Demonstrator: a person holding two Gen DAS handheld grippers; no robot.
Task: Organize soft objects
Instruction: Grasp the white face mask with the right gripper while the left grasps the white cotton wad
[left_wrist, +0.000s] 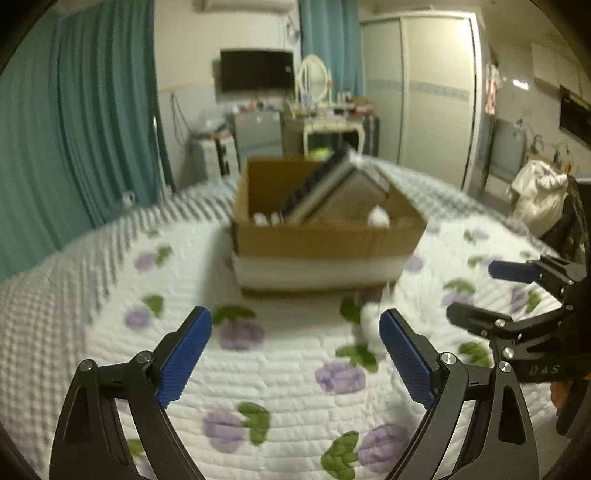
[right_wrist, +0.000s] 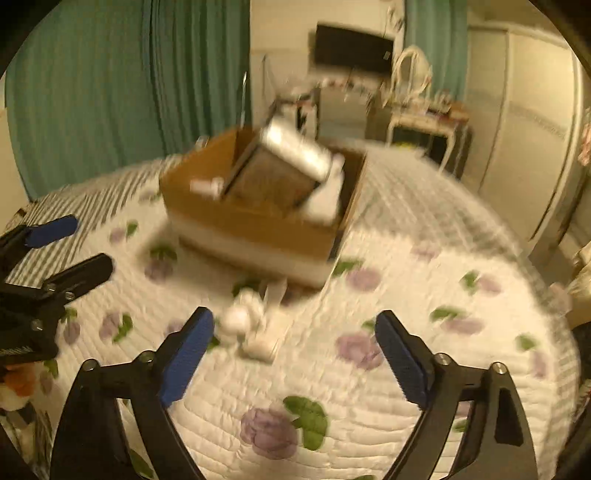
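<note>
I hold both claws spread apart and gripping nothing. A small white soft toy (right_wrist: 251, 328) lies on the bed quilt (right_wrist: 388, 369), just past my right claw (right_wrist: 293, 354) and nearer its blue finger at lower left of that frame. In the left view the toy (left_wrist: 369, 325) sits just beside the right-hand finger of my left claw (left_wrist: 295, 356). Behind it, mid-frame, stands a cardboard box (left_wrist: 325, 240) holding a tilted flat item. I read "DAS" on the right claw's body at right edge. Teal curtains (left_wrist: 92, 129) hang upper left; a dark screen (left_wrist: 256, 70) is on the far wall.
</note>
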